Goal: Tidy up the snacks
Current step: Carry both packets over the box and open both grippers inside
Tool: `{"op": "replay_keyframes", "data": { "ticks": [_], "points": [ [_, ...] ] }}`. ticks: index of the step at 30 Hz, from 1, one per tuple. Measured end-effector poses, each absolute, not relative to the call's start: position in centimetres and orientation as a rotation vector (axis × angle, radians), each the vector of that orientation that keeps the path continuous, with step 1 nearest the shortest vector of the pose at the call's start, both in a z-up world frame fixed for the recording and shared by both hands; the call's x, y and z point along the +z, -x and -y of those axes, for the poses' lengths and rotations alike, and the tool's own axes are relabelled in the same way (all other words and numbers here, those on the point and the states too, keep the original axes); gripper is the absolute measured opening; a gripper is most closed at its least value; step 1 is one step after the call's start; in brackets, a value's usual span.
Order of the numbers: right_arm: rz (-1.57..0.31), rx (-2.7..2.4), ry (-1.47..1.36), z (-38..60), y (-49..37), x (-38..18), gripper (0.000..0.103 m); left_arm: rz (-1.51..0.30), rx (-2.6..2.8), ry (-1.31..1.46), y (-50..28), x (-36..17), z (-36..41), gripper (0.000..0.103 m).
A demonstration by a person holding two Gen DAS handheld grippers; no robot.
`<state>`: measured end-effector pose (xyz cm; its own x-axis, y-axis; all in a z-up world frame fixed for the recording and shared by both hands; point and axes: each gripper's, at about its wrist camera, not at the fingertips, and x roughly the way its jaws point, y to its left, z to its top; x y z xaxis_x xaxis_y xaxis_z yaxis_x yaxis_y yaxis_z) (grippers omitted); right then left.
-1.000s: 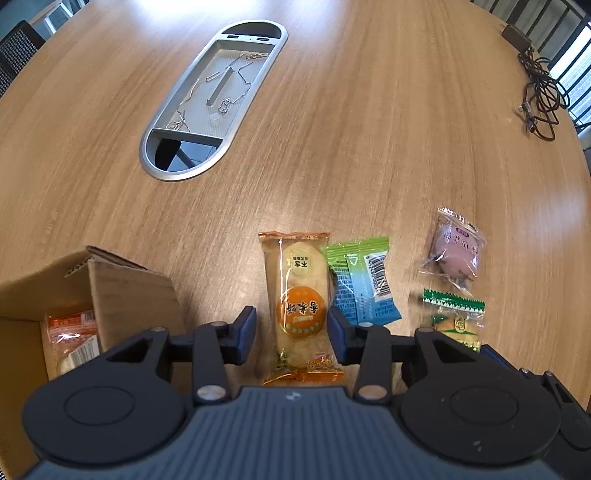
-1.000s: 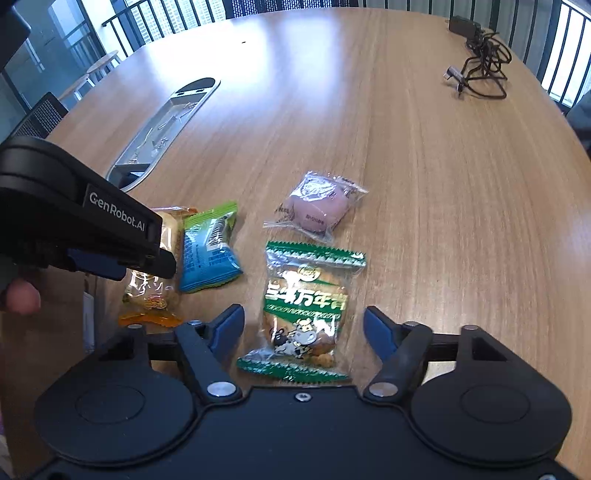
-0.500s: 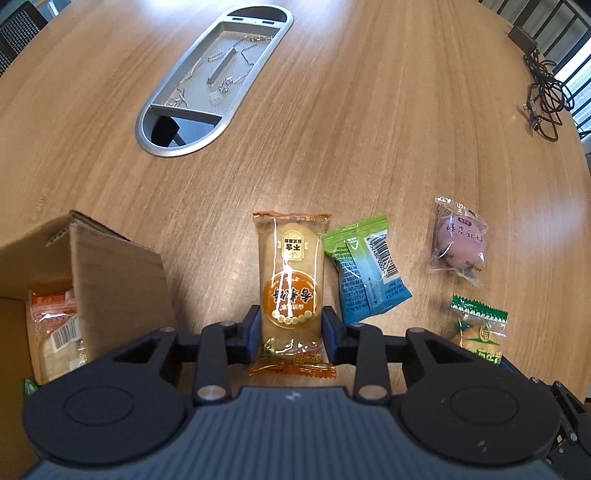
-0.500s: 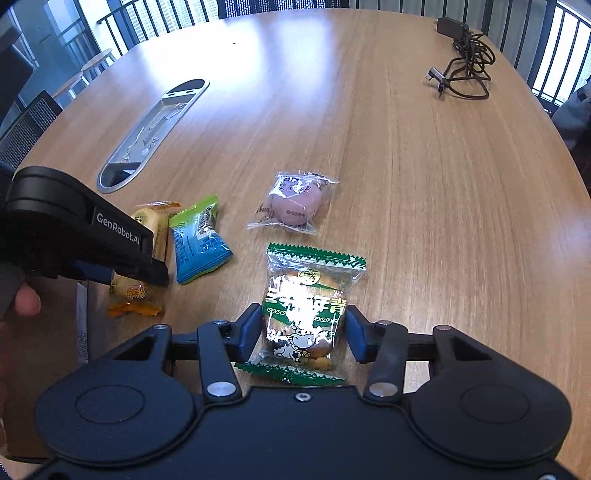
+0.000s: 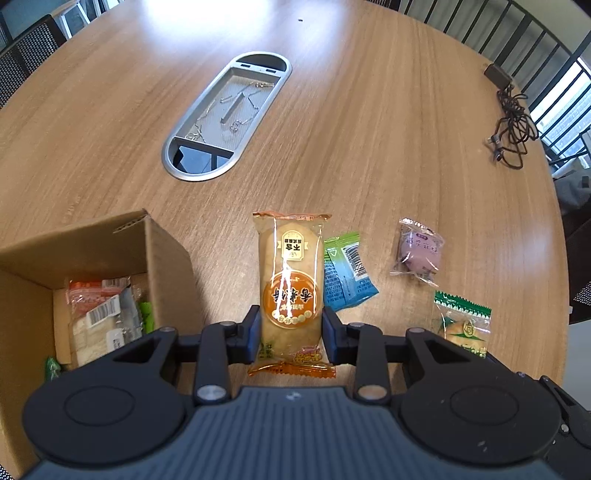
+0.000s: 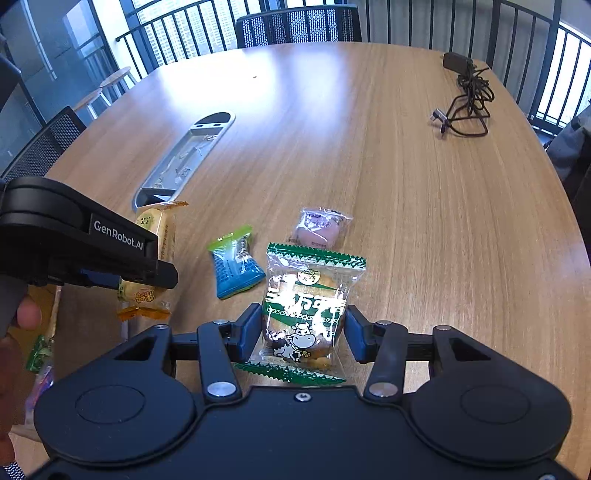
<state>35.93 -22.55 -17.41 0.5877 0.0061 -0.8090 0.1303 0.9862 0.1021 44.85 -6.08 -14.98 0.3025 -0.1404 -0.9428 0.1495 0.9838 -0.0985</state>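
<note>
My left gripper is shut on a long orange snack packet and holds it lifted above the table, right of an open cardboard box with several snacks inside. My right gripper is shut on a green-and-clear cow-print snack packet, also lifted. A blue-green packet and a pink packet lie on the table between them. The orange packet also shows in the right wrist view, as do the blue-green packet and the pink one.
A metal cable tray is set into the wooden table ahead. A black charger and cable lie at the far right. Chairs and railings stand beyond the table edge.
Both grippers closed on their packets and lifted them off the table. The left gripper has come up so the box's inside shows more.
</note>
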Motion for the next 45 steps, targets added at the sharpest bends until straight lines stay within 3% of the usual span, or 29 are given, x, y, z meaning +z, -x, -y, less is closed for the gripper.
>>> {"op": "replay_keyframes", "data": {
  "ticks": [26, 45],
  "points": [
    [-0.825, 0.019, -0.130, 21.0, -31.0, -12.5, 0.047, -1.084, -0.170, 0.062, -36.4, -8.1, 2.8, 0.033],
    [-0.787, 0.160, -0.086, 15.3, -30.6, -11.3, 0.047, -1.023, -0.032, 0.165, -33.4, -5.9, -5.0, 0.033]
  ]
}}
